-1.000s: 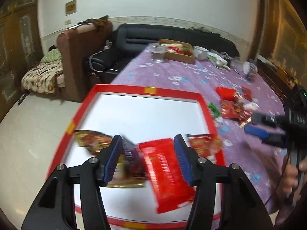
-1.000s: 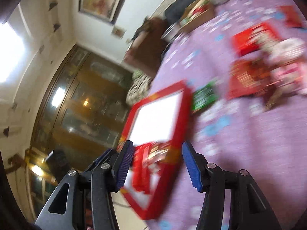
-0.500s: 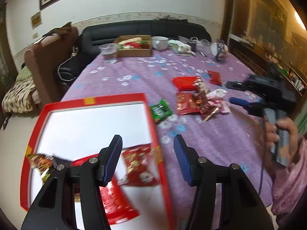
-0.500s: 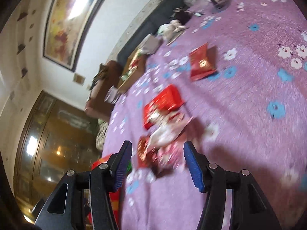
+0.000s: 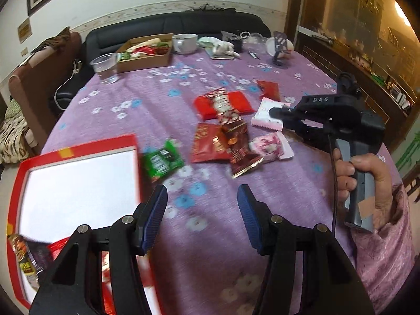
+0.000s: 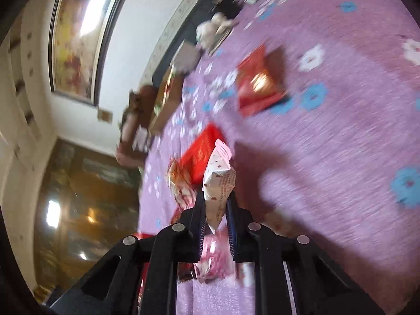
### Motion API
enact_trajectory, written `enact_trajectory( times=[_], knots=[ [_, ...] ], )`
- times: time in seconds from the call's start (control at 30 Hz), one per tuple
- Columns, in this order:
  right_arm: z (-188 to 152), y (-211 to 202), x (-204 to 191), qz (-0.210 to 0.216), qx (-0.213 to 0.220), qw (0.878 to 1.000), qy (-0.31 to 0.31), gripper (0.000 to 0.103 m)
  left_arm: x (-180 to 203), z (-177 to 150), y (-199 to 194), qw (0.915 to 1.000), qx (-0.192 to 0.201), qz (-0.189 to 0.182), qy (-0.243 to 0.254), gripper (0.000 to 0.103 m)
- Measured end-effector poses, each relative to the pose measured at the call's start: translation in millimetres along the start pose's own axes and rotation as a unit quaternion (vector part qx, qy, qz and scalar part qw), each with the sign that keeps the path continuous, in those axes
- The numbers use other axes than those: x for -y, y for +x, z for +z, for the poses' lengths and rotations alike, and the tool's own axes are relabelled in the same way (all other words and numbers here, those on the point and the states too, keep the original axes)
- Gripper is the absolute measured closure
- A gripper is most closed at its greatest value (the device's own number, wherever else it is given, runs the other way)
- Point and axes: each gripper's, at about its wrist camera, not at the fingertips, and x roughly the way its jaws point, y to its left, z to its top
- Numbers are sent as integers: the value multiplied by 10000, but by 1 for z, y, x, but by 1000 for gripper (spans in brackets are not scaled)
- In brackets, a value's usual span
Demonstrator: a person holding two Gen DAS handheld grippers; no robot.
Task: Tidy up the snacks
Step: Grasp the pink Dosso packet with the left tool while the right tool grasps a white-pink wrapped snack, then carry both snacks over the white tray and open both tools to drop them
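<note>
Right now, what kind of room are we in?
Most likely a home living room: a black leather sofa behind a table with a purple flowered tablecloth, a framed painting, and a dark wooden glass-fronted cabinet.

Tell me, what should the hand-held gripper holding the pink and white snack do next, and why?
Probably lift it and carry it toward the red tray. The right hand-held gripper is already shut on the pink and white snack packet, so the grab looks done. The tray holds a few snacks in its near corner, while other packets, like the green packet, lie loose on the purple tablecloth.
</note>
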Motion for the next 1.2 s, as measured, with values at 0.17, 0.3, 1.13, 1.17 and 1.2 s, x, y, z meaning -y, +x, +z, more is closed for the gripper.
enact_trajectory(
  times=[0.17, 0.3, 1.13, 1.17, 1.2],
  knots=[
    [12, -23, 26, 338, 418, 9958, 736, 89, 38, 22, 15, 9986, 167, -214, 446, 49],
    [16, -24, 41, 499, 447, 9907, 1184, 89, 78, 42, 41, 9864, 96, -331, 1608, 49],
    [25, -22, 42, 757, 411, 9884, 1247, 88, 111, 35, 90, 9476, -359, -419, 3147, 70],
    [25, -23, 42, 766, 434, 9886, 1223, 88, 111, 32, 79, 9522, -235, -299, 3031, 70],
    [26, -24, 42, 791, 452, 9886, 1203, 88, 110, 31, 70, 9564, -89, -124, 2916, 70]
  ],
)
